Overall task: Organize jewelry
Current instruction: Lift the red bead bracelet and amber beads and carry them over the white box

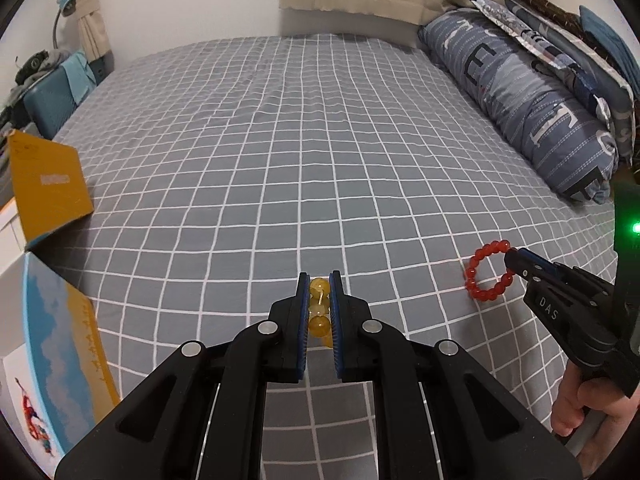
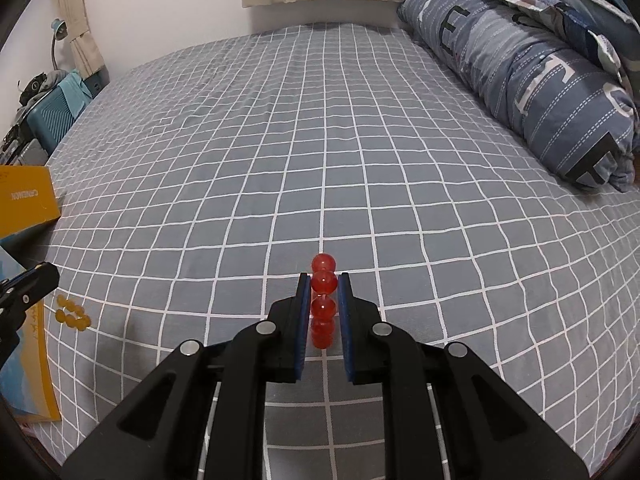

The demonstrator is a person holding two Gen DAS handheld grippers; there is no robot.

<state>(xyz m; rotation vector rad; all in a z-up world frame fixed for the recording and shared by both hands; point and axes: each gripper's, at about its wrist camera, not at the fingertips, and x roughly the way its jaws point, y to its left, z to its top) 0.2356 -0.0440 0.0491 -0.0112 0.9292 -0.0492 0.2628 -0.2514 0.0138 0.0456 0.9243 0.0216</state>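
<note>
Held the left gripper (image 1: pixel 319 281) closed on a yellow bead bracelet (image 1: pixel 320 326), beads pinched between the blue pads, one bead poking past the fingertips. Held the right gripper (image 2: pixel 325 280) clamped likewise on a red bead bracelet (image 2: pixel 323 308), several beads lined up between the pads and one beyond the tips. Saw, from the left wrist view, the rest of the red loop hanging off the right fingertips over the grey checked bedsheet (image 1: pixel 320 140); could not tell whether its lowest beads touched the cloth. Saw a hand (image 1: pixel 580 400) wrapped round the right gripper's handle at the lower right edge. From the right wrist view, saw the yellow loop dangling low at the far left, just beside an open box (image 1: pixel 68 340).

Found that box at the left edge of the bed, its side printed in blue and yellow, its yellow lid (image 1: pixel 48 184) tilted up and back. Caught only a strip of white interior; could not make out any contents. Kept both bracelets outside the box, the yellow near it, the red well apart to the right.

Noted a rolled blue pillow (image 1: pixel 520 92) along the right side and a teal suitcase (image 1: pixel 52 100) past the far left corner.
</note>
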